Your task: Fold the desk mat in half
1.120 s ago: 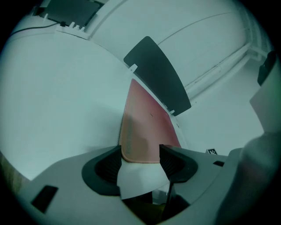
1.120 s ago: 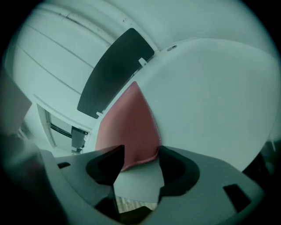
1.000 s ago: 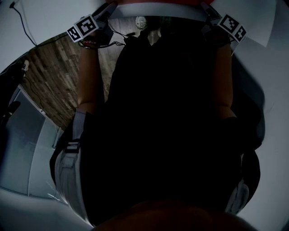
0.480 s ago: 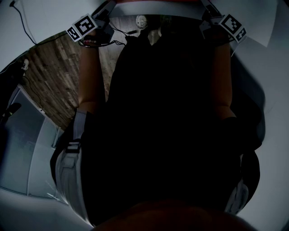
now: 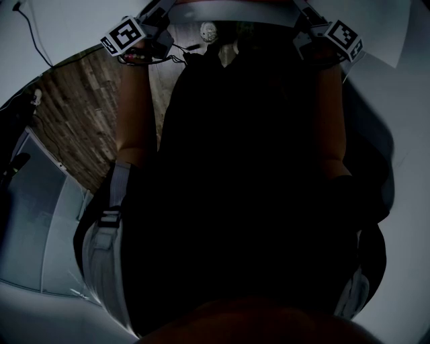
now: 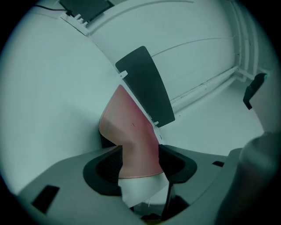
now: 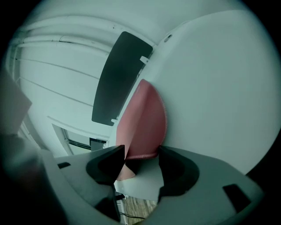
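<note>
The desk mat (image 6: pixel 131 132) is pink on one face and white on the other. In the left gripper view one corner of it curls up between the pads of my left gripper (image 6: pixel 138 159); the jaws are closing, and both pads touch the mat. In the right gripper view another pink corner of the mat (image 7: pixel 145 118) stands between the pads of my right gripper (image 7: pixel 141 159), which is shut on it. In the head view only the grippers' marker cubes, the left cube (image 5: pixel 124 35) and the right cube (image 5: pixel 342 37), show at the top, with a strip of the mat (image 5: pixel 235 9) stretched between them.
The person's dark clothing (image 5: pixel 248 188) fills most of the head view. Wooden floor (image 5: pixel 74 114) and a thin cable (image 5: pixel 33 37) lie at the left. Both gripper views show a dark panel (image 6: pixel 145 85) (image 7: pixel 118 79) against white surfaces.
In the head view both marker cubes have shifted slightly upward and inward. The mat's strip between them has moved up with them.
</note>
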Demonstrator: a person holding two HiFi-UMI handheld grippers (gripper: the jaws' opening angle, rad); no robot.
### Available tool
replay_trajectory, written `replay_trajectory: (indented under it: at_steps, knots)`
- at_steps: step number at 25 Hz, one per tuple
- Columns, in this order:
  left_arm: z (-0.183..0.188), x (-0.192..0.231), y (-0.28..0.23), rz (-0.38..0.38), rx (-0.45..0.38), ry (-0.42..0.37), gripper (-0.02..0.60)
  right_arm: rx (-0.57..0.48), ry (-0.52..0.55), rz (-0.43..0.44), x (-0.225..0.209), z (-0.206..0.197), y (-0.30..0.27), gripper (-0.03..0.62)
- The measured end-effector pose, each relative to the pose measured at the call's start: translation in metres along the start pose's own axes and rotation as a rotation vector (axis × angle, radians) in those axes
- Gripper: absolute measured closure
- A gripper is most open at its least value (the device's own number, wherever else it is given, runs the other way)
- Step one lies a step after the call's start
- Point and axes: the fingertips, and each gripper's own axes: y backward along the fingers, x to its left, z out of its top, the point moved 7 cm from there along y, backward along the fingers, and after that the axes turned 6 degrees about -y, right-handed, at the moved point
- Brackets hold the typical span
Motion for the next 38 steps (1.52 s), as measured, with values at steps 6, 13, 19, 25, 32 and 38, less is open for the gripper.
replay_trajectory:
  at_steps: [6, 13, 19, 25, 32, 38]
  knots:
    - [-0.001, 0.001, 0.003, 0.028, -0.003, 0.009, 0.325, 0.095, -0.013, -0.021, -0.007, -0.021, -0.002, 0.341]
    - [-0.004, 0.010, 0.006, 0.074, -0.003, 0.009, 0.341, -0.022, -0.054, -0.039, -0.018, -0.011, 0.000, 0.342]
    - [-0.010, 0.021, 0.013, 0.146, 0.022, 0.005, 0.347, -0.134, -0.118, -0.088, -0.039, 0.012, 0.018, 0.355]
    - [-0.025, 0.025, 0.024, 0.183, 0.078, 0.020, 0.347, -0.180, -0.096, -0.070, -0.034, 0.013, 0.019, 0.355]
    - [-0.037, 0.013, 0.021, 0.205, 0.134, 0.023, 0.348, -0.164, -0.027, -0.090, -0.027, 0.011, 0.022, 0.355]
    - [-0.024, 0.022, 0.014, 0.208, 0.101, 0.061, 0.351, -0.146, -0.019, -0.071, -0.021, 0.008, 0.005, 0.355]
